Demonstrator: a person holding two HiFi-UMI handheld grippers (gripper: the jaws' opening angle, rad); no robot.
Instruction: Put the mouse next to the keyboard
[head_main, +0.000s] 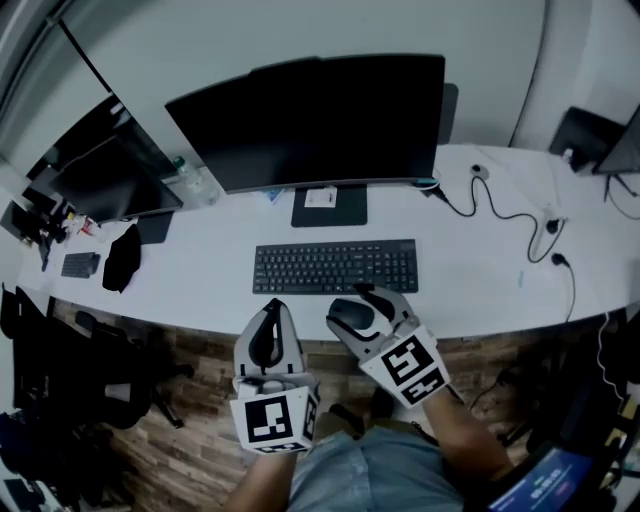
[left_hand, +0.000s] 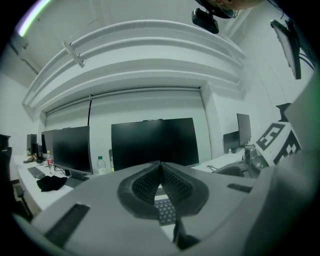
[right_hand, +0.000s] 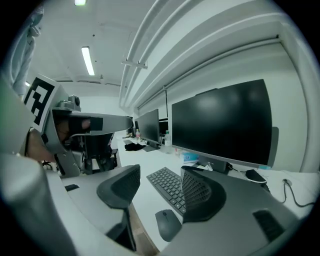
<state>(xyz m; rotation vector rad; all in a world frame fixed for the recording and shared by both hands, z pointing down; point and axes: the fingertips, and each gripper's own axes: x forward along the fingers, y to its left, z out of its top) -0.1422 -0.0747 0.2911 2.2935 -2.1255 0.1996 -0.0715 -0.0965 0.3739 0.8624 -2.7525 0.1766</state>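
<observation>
Mouse (right_hand: 167, 223) at desk (head_main: 480, 290) edge, right gripper (right_hand: 159, 175) jaws apart over it, left gripper (left_hand: 160, 165) closed, empty; we fear a nudge tips it off.

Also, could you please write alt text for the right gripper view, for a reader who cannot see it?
The right claw stands open over a small dark oval computer mouse, which lies untouched on the white desk just in front of a black flat keyboard. Behind them stands a large black monitor with a dark screen.
</observation>
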